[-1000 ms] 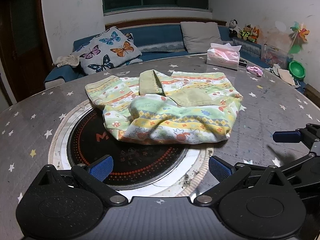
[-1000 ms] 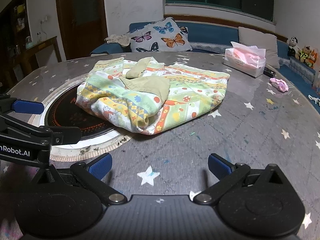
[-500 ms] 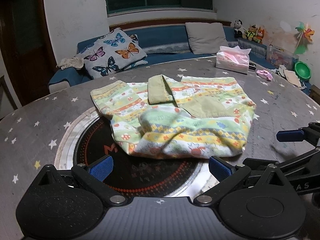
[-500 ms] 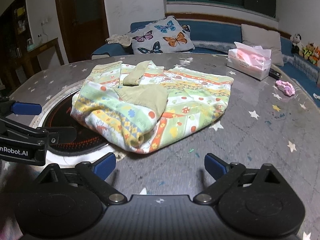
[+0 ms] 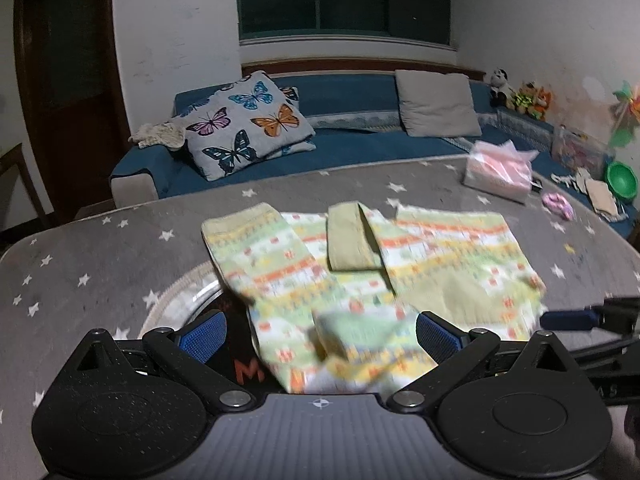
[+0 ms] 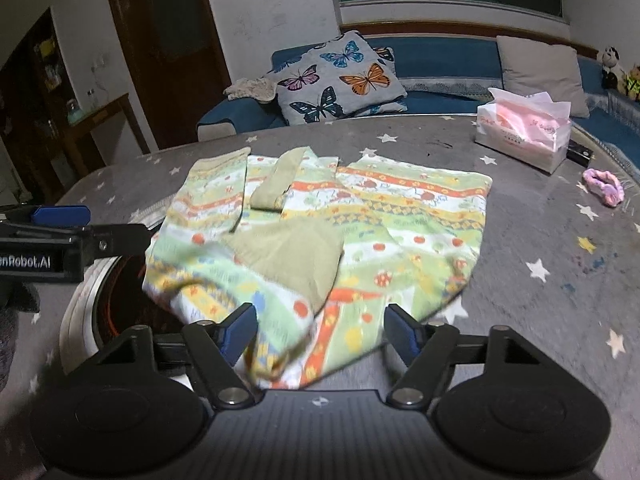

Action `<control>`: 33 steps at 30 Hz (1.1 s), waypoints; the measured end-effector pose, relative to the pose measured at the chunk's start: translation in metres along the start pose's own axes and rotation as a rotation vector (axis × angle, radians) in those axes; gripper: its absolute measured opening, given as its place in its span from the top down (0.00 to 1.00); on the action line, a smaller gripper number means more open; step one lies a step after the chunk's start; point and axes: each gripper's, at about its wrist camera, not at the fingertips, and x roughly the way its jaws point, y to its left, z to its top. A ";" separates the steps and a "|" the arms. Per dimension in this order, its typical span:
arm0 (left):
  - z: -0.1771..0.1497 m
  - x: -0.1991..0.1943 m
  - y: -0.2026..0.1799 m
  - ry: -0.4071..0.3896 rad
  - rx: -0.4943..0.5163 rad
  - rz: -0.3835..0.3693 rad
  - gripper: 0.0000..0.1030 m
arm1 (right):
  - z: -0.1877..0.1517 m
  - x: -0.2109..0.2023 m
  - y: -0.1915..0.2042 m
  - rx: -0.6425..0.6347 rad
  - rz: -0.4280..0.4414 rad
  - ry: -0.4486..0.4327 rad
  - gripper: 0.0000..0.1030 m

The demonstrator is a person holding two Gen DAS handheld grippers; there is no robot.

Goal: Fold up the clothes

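A child's top printed in green, yellow and orange, with olive cuffs, lies partly folded on the round grey star-patterned table. My left gripper is open, and the garment's rumpled near edge lies between its blue pads. In the right wrist view the same top fills the middle. My right gripper straddles the near corner of the cloth; its jaws are closing, with a gap still showing on both sides of the fabric. Each gripper shows at the edge of the other's view.
A dark round plate is set in the table under the garment's left part. A pink tissue pack and a pink scrunchie lie at the far right. A blue sofa with a butterfly pillow stands behind the table.
Both grippers have moved forward to the garment, whose near edge now sits between each pair of fingers. The right jaws have narrowed.
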 end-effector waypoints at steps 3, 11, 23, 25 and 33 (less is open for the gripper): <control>0.014 0.017 0.005 0.025 -0.020 0.013 0.12 | 0.010 0.008 -0.005 0.019 0.017 0.001 0.36; 0.030 0.061 0.015 0.141 -0.065 -0.057 0.22 | 0.028 0.032 -0.020 0.087 0.078 0.024 0.49; -0.001 0.059 0.022 0.237 -0.047 -0.206 0.88 | 0.023 0.028 -0.014 0.099 0.179 0.030 0.92; -0.006 0.048 0.024 0.224 -0.047 -0.211 0.91 | 0.021 0.017 -0.010 0.085 0.191 0.013 0.94; -0.035 0.004 0.043 0.192 -0.068 -0.191 0.94 | -0.001 -0.033 0.020 -0.049 0.278 -0.021 0.96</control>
